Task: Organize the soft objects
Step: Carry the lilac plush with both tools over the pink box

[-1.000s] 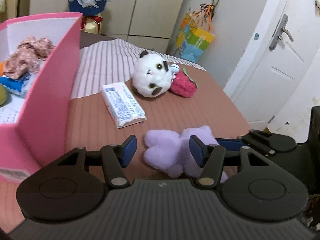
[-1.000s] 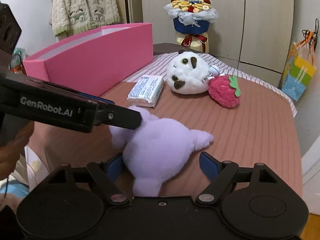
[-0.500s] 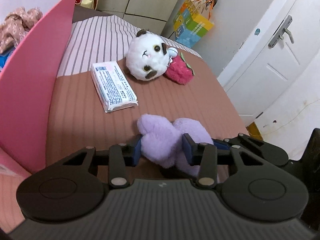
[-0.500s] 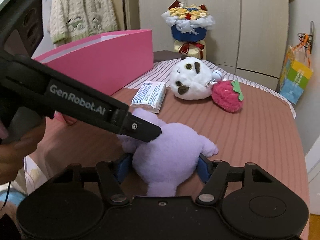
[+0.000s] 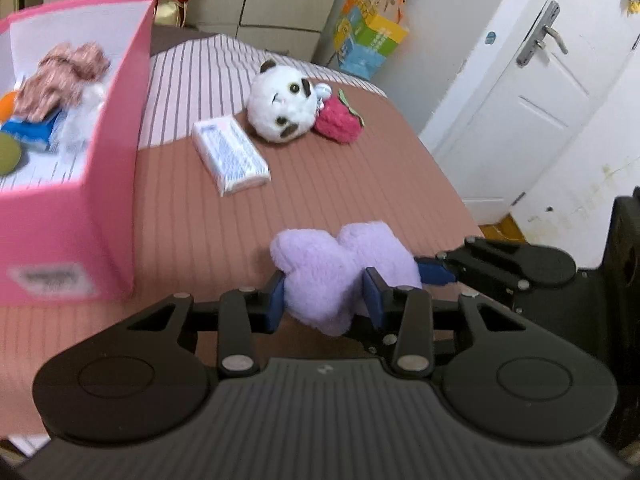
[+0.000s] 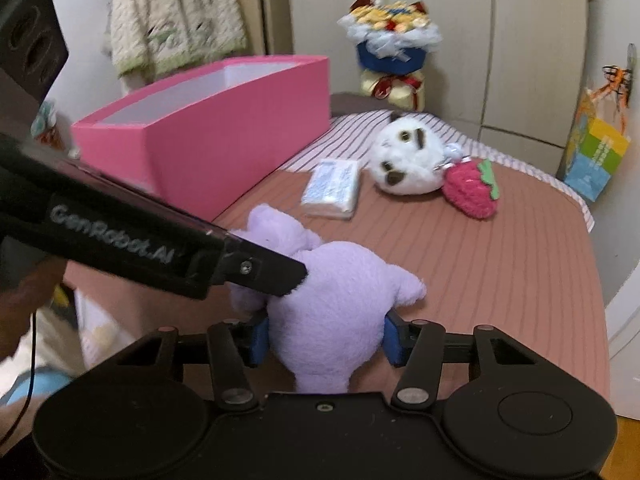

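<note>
Both grippers clamp purple plush [image 6: 332,304] over brown striped bedcover [image 6: 500,280]: left gripper [image 5: 326,300] pinched tight, right gripper [image 6: 326,338] jaws just closing onto its body. Beyond: tissue pack [image 5: 230,156], panda plush [image 5: 282,108], strawberry plush [image 5: 338,122], pink box [image 5: 108,184]; wardrobe [image 6: 520,40], white door [image 5: 532,92] behind

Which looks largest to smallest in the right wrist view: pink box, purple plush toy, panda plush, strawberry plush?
1. pink box
2. purple plush toy, though it is nearest the camera, so its rank over the panda is unsure
3. panda plush
4. strawberry plush
</note>
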### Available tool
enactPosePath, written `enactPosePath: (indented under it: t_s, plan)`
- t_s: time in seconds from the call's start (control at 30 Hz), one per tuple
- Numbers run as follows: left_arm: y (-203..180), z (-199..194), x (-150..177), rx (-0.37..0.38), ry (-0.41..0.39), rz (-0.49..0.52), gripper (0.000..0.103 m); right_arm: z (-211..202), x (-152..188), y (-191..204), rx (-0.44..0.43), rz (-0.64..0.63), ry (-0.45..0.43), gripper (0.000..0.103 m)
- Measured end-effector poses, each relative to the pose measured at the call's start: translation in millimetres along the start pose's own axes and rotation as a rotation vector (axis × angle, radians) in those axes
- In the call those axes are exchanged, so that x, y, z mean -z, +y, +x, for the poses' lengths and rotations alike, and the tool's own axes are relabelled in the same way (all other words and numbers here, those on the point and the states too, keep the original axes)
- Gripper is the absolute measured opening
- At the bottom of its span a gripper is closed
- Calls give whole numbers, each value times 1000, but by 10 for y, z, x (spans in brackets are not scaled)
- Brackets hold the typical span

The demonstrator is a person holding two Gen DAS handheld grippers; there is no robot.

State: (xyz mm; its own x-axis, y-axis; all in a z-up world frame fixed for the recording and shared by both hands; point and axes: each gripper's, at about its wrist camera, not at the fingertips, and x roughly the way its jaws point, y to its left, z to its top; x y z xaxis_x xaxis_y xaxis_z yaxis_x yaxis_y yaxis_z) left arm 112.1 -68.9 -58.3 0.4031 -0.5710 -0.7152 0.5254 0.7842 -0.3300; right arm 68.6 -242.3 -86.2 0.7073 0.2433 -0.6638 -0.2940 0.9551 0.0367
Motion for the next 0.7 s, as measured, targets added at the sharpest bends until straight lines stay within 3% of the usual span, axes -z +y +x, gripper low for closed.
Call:
enactPosePath:
  t_s: [0.43,0.57,0.7]
  plan:
    - [181,-1026,190,-11,12,-42,39,-434,-342,561,-180,-62,87,59]
    - [225,-1385,211,-45,-17,-24,39,-549,-522,794,-233,-120,83,59]
    - [338,-1687,171,-62,-81,-29,39,-666,-704,1065,-225,-207,31,59]
